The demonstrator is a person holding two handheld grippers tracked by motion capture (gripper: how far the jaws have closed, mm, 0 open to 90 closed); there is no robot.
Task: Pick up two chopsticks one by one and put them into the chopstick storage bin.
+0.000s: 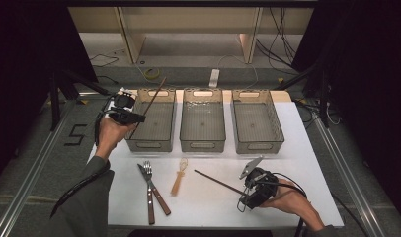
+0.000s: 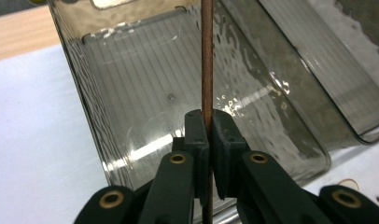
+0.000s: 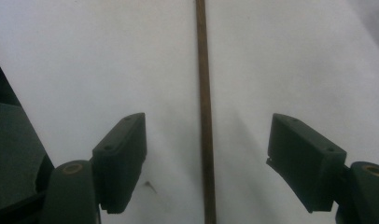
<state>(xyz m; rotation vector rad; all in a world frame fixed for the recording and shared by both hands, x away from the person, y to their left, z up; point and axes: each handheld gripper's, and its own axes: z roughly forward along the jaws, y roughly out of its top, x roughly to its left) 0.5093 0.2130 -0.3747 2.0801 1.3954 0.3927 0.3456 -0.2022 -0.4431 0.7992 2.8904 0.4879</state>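
My left gripper [image 1: 135, 118] is shut on a brown chopstick [image 1: 154, 96] and holds it slanted over the left grey bin [image 1: 151, 140]. In the left gripper view the chopstick [image 2: 206, 65] runs up from between the closed pads [image 2: 198, 135], with the bin's ribbed floor [image 2: 145, 102] behind it. A second chopstick [image 1: 218, 182] lies on the white table. My right gripper [image 1: 245, 190] is open at its near end. In the right gripper view this chopstick [image 3: 204, 107] lies midway between the wide-apart pads [image 3: 122, 154], untouched.
Three grey bins stand in a row at the back: left, middle [image 1: 202, 143] and right [image 1: 258, 143]. A fork [image 1: 148, 170], a knife [image 1: 156, 195] and a small wooden whisk [image 1: 179, 177] lie on the white table [image 1: 287, 128] at the front left.
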